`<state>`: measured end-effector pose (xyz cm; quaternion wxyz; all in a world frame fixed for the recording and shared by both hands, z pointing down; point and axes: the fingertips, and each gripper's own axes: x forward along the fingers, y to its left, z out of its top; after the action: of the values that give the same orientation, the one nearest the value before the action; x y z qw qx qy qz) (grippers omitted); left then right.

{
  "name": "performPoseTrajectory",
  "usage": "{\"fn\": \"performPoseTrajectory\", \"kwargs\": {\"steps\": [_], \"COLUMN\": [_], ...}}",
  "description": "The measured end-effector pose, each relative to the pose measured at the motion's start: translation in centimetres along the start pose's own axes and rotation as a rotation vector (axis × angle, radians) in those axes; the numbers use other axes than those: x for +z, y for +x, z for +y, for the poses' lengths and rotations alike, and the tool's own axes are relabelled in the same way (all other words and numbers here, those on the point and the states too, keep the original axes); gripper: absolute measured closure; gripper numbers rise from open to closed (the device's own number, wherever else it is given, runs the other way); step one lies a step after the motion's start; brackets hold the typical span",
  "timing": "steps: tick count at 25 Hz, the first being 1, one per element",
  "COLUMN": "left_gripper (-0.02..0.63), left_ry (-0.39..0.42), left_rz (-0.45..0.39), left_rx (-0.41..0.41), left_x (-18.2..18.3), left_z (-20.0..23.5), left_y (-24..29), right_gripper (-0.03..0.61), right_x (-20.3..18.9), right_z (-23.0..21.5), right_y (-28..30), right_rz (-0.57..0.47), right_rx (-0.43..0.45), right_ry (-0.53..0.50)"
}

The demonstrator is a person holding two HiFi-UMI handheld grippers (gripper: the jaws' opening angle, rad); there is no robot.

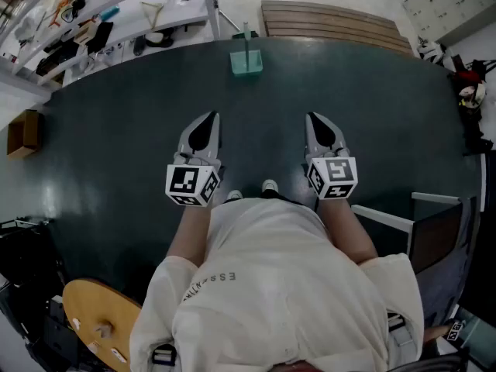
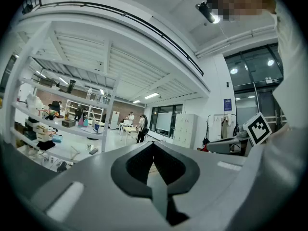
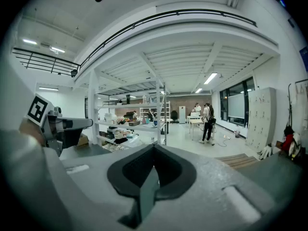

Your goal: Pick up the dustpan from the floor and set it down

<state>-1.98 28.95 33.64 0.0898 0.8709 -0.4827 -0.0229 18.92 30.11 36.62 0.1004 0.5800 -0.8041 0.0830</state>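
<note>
Here, at the far left of the head view, white shelving crowded with small items stands along the edge of a dark green floor, with a cardboard box on the pale floor just off that edge. The left gripper is held out level in front of the person, its jaws pressed together with nothing between them. Ahead of both grippers and between their lines, the teal dustpan sits on the dark floor near its far edge, handle upright, well apart from either gripper. The right gripper, tipped slightly down, also has its jaws fully closed and empty. Beyond it lies a slatted wooden board.
</note>
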Motion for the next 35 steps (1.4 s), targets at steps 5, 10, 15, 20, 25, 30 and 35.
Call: {"fn": "performPoseTrajectory", "kwargs": {"steps": [5,10,15,20,25,30,35], "left_gripper": [0.606,0.606,0.606,0.606,0.606,0.606,0.606], "left_ry": [0.001,-0.003,-0.006,-0.009,0.014,-0.003,-0.047], "left_rz": [0.0,0.003,0.007,-0.002,-0.024,-0.002,0.035], "left_rx": [0.0,0.004,0.02,0.065,0.092,0.129,0.139], "left_x": [0.0,-0.3,-0.9,-1.3,-1.1,-1.9,-3.9], "left_z": [-0.1,-0.3,-0.2,-0.1,-0.5,0.9,5.8], "left_y": [0.4,0.8,1.4,3.0,5.2,7.0,10.0], "right_gripper": [0.588,0.588,0.588,0.588,0.588,0.588,0.588], "right_x": [-0.2,-0.5,-1.3,-2.5,-2.6,-2.7,-3.6], "right_z": [0.0,-0.4,-1.7,-4.2,-6.2,-8.0,-7.7], "right_y": [0.3,0.4,0.7,1.4,2.5,5.1,10.5], "right_rz": [0.003,-0.001,-0.007,0.024,0.038,0.059,0.09], "right_rx": [0.01,0.014,0.004,0.006,0.018,0.018,0.016], "right_ry": [-0.006,0.008,0.058,0.059,-0.017,-0.018,0.014]}}
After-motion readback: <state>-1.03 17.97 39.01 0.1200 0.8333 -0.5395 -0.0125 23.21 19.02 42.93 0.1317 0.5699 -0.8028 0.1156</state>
